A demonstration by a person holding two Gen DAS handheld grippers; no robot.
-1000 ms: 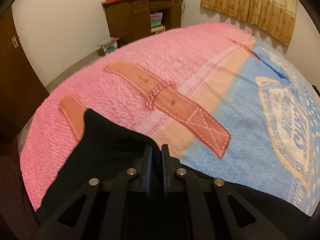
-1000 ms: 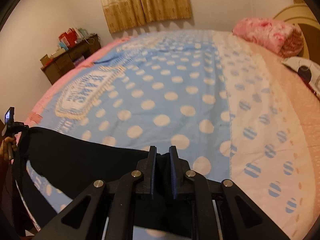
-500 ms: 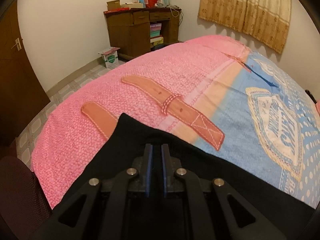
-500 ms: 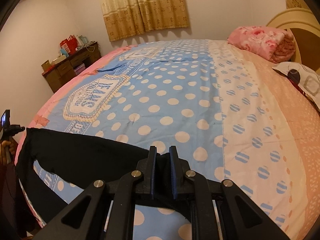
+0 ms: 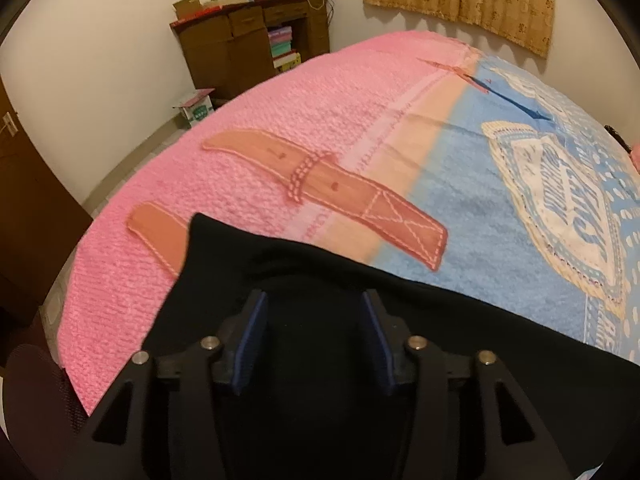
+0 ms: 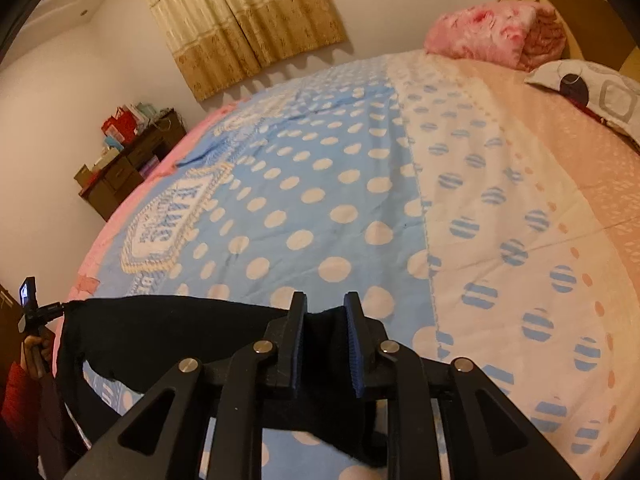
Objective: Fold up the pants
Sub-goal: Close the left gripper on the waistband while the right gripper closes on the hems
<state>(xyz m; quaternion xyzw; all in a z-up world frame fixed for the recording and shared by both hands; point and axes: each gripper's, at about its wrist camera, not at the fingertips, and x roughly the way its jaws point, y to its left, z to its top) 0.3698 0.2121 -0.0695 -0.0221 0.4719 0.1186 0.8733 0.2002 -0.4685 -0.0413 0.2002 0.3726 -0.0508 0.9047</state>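
Black pants lie along the near edge of a bed, stretched between two handheld grippers. In the left wrist view, the left gripper sits over the cloth with its jaws wide apart and only flat fabric showing between the blue pads; nothing is pinched. A corner of the pants reaches onto the pink part of the quilt, overlapping a brown strap print.

In the right wrist view, the right gripper has its jaws partly apart, with a bunched fold of the pants standing between the pads; whether the pads press the cloth cannot be told. From there the black band runs left to the bed's edge, where the left gripper appears, small, in a hand.

Beyond the pants the quilt spreads wide and bare across blue dotted and cream panels. At the far end a pink blanket and a patterned pillow lie by the headboard. A brown desk stands against the far wall, a small box on the floor beside it, and curtains hang behind.
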